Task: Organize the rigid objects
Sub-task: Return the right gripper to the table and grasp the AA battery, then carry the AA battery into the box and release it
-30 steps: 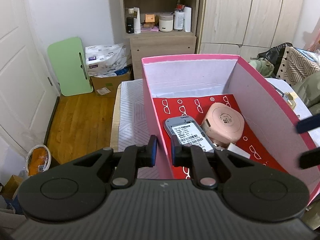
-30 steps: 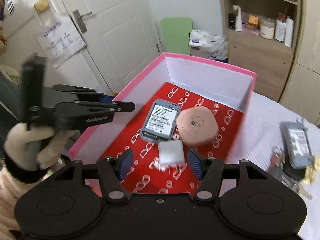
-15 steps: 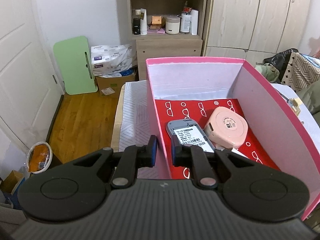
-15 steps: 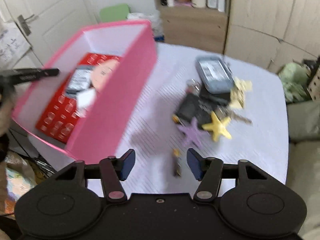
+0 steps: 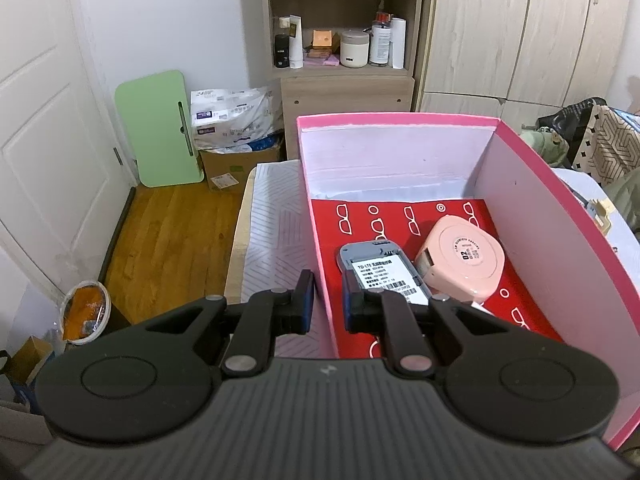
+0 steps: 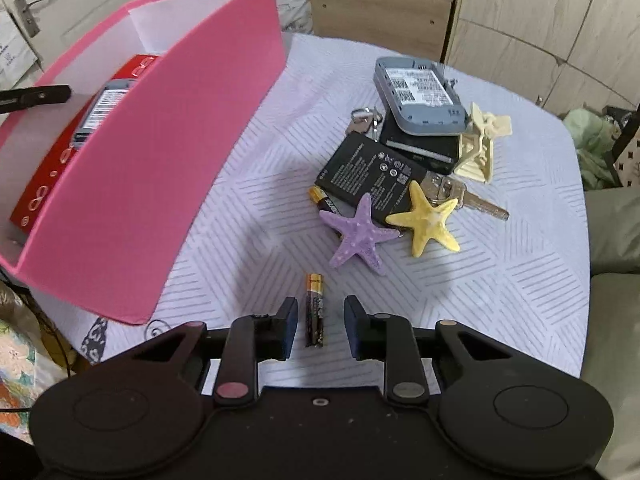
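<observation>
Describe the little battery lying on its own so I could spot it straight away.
Start at the big pink box on the white patterned tablecloth, then look to the pile of loose things beside it, with a purple starfish at its near edge. The lone battery lies apart from that pile, between the open fingers of the right gripper, whose jaws have just been closing; another battery is tucked under the pile.

Table (image 6: 500,300) has a white cloth with grey hatch pattern. Pink box (image 6: 168,152) sits at 10 o'clock. Loose AA battery (image 6: 315,310) lies at 6 o'clock. Purple starfish (image 6: 358,236) and yellow starfish (image 6: 430,220) sit centre, with a key (image 6: 482,205) at 3 o'clock; behind them at 12 o'clock a pile whose contact with the cloth is unclear.
</observation>
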{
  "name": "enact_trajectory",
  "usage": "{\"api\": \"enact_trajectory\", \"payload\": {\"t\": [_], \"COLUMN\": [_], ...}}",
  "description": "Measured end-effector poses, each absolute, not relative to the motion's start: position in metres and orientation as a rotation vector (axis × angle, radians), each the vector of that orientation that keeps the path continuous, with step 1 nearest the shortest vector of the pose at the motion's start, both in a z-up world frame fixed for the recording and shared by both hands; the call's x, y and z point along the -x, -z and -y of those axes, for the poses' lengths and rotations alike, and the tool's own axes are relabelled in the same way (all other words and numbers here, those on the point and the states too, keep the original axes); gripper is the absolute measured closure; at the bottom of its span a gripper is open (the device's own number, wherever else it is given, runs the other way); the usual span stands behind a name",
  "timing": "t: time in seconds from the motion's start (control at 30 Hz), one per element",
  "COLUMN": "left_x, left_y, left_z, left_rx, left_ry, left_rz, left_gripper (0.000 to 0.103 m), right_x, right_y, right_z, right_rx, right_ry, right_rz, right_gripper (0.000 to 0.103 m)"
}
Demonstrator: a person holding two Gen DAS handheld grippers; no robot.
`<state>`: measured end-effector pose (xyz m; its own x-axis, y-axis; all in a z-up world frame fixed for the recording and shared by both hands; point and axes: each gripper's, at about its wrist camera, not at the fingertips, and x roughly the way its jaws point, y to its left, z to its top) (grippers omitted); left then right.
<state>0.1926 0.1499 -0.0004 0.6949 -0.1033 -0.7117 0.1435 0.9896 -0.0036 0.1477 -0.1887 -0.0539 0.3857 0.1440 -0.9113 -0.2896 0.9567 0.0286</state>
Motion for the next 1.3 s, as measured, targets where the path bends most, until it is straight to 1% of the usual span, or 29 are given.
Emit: {"api": "enact_trajectory", "payload": {"t": [0.07, 0.13, 0.23, 0.47, 0.6, 0.77, 1.03, 1.17, 1.3], "left_x": [-0.195, -0.195, -0.192, -0.194, -0.195, -0.198, -0.203, -0.203, -0.204], "left_y": [-0.001, -0.002, 0.0, 0.007, 0.004, -0.006, -0.002, -0.002, -0.001], "left_z": [-0.151, -0.152, -0.149, -0.147, -0.152, -0.146, -0.146, -0.147, -0.147], "left_rx": [-0.042, -0.043, -0.069, -0.082, -0.05, -0.075, -0.059, -0.056, -0.048], "left_ry": [0.137, 0.136, 0.128, 0.132, 0.135, 0.123, 0.11, 0.111, 0.107], "left_rz": [-0.798, -0.792, -0.784, -0.817, -0.825, -0.821, -0.808, -0.807, -0.812], "left_gripper": [0.091, 0.091, 0.091, 0.091, 0.091, 0.091, 0.088, 0.088, 0.088], "right_x": [-0.15, -0.15, -0.147, -0.15, -0.148, -0.146, -0.145, -0.156, -0.179], "right_y": [0.056, 0.056, 0.055, 0.036, 0.012, -0.026, -0.073, -0.075, -0.061], "right_z": [0.187, 0.184, 0.178, 0.181, 0.18, 0.169, 0.124, 0.089, 0.058], "right_rx": [0.156, 0.172, 0.212, 0.16, 0.154, 0.154, 0.168, 0.205, 0.229], "right_ry": [-0.274, -0.293, -0.278, -0.282, -0.286, -0.327, -0.49, -0.573, -0.618], "right_rz": [-1.14, -1.134, -1.133, -1.098, -1.044, -0.964, -0.902, -0.916, -0.959], "right_gripper": [0.075, 0.092, 0.092, 0.092, 0.092, 0.092, 0.092, 0.092, 0.092]}}
